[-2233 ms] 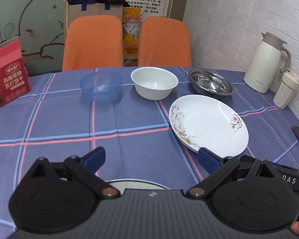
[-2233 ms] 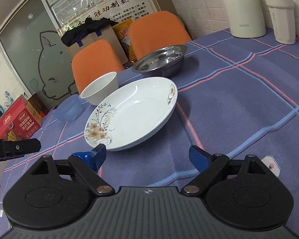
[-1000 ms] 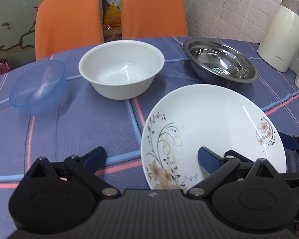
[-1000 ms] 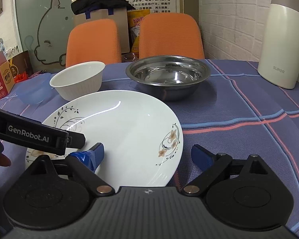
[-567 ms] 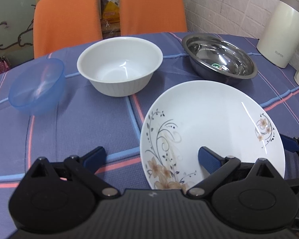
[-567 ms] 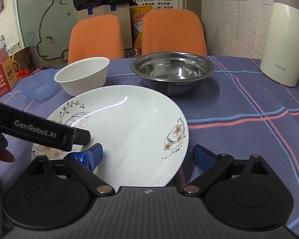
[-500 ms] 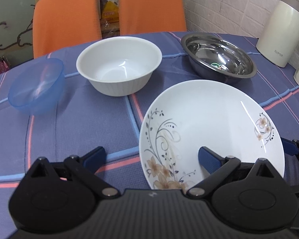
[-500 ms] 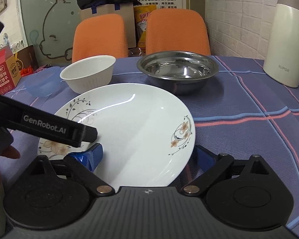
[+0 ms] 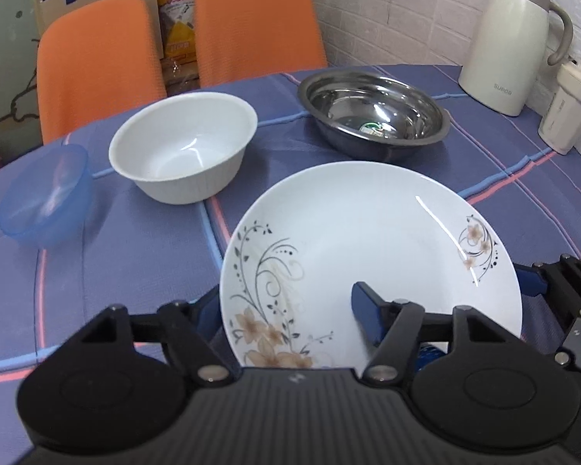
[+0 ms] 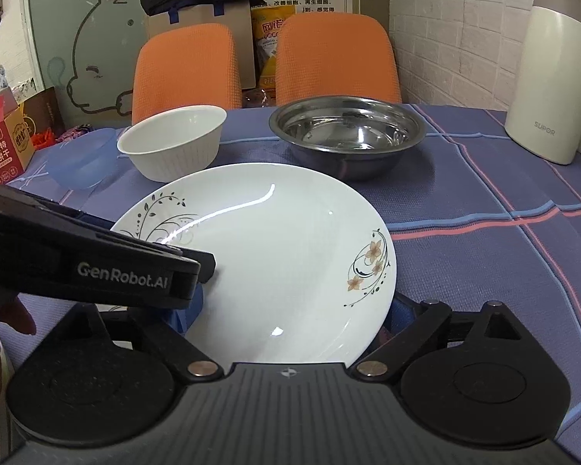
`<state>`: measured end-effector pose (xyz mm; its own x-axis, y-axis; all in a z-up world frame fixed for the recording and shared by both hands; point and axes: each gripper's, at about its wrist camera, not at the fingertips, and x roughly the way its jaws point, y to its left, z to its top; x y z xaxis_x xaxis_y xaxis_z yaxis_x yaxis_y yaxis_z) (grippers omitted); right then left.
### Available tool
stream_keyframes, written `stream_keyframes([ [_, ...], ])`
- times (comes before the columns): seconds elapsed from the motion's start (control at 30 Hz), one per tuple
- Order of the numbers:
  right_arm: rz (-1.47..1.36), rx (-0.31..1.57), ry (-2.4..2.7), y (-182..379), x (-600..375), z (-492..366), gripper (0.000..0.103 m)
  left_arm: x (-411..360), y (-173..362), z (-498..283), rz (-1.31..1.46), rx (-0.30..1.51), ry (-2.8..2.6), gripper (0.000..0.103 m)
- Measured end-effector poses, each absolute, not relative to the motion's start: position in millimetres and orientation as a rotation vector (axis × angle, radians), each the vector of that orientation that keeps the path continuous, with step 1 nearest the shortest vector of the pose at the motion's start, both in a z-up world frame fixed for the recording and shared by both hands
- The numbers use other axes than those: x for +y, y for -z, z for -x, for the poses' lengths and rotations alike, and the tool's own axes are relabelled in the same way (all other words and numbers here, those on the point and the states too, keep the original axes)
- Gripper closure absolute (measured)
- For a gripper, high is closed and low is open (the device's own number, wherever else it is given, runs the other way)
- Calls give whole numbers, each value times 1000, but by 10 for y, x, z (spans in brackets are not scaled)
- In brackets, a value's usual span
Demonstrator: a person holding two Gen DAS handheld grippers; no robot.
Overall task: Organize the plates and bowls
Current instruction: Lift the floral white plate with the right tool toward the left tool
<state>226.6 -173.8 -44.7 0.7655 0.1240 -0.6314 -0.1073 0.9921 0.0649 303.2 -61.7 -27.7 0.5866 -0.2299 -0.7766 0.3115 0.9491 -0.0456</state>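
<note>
The left gripper stood wide, straddling the floral plate rim at 7 o'clock. The right gripper stood wide at 5 o'clock (white bowl and steel bowl beyond).

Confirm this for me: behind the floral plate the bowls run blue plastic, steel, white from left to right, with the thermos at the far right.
The order is wrong. Behind the floral plate the bowls run blue plastic bowl, white bowl, then steel bowl, left to right; the left wrist view shows it plainly. The thermos is indeed at the far right.
</note>
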Motion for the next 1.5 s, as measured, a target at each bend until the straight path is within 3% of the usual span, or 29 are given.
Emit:
stream_keyframes([
  [0.27, 6, 636, -112, 304, -1609, -1938, 20, -489, 144, -2715, -76, 866, 317, 37],
  [0.3, 6, 624, -117, 283, -1589, -1899, 21, -468, 105, -2657, -80, 851, 318, 39],
  [0.33, 7, 613, -127, 254, -1564, -1859, 21, -455, 57, -2592, -78, 834, 343, 52],
  [0.37, 9, 601, -134, 219, -1530, -1817, 21, -466, -9, -2515, -99, 810, 347, 56],
  [0.4, 16, 585, -137, 186, -1494, -1776, 20, -484, -73, -2436, -129, 767, 342, 55],
  [0.47, 31, 541, -170, 182, -1450, -1743, 19, -479, -113, -2400, -75, 779, 447, 26],
  [0.63, -40, 691, -170, 448, -1602, -2007, 23, -503, -69, -2420, -88, 763, 440, 30],
  [0.73, -60, 667, -171, 458, -1681, -2031, 22, -406, -68, -2525, -54, 769, 410, 27],
  [0.8, -46, 657, -192, 441, -1675, -2046, 22, -305, -79, -2550, -45, 760, 366, 19],
  [1.13, -7, 665, -215, 511, -1660, -2028, 19, -190, 236, -2748, -83, 856, 372, 19],
  [1.2, 0, 655, -225, 520, -1683, -2013, 18, -191, 299, -2772, -71, 877, 385, 23],
  [1.23, 1, 649, -228, 527, -1689, -2003, 18, -187, 323, -2779, -60, 885, 398, 30],
  [1.3, -1, 647, -220, 528, -1685, -1990, 18, -211, 331, -2768, -72, 874, 400, 29],
  [1.37, -6, 652, -216, 524, -1649, -2000, 17, -245, 322, -2760, -68, 871, 413, 36],
  [1.5, -19, 662, -166, 509, -1523, -2012, 16, -291, 313, -2781, -56, 877, 375, 36],
])
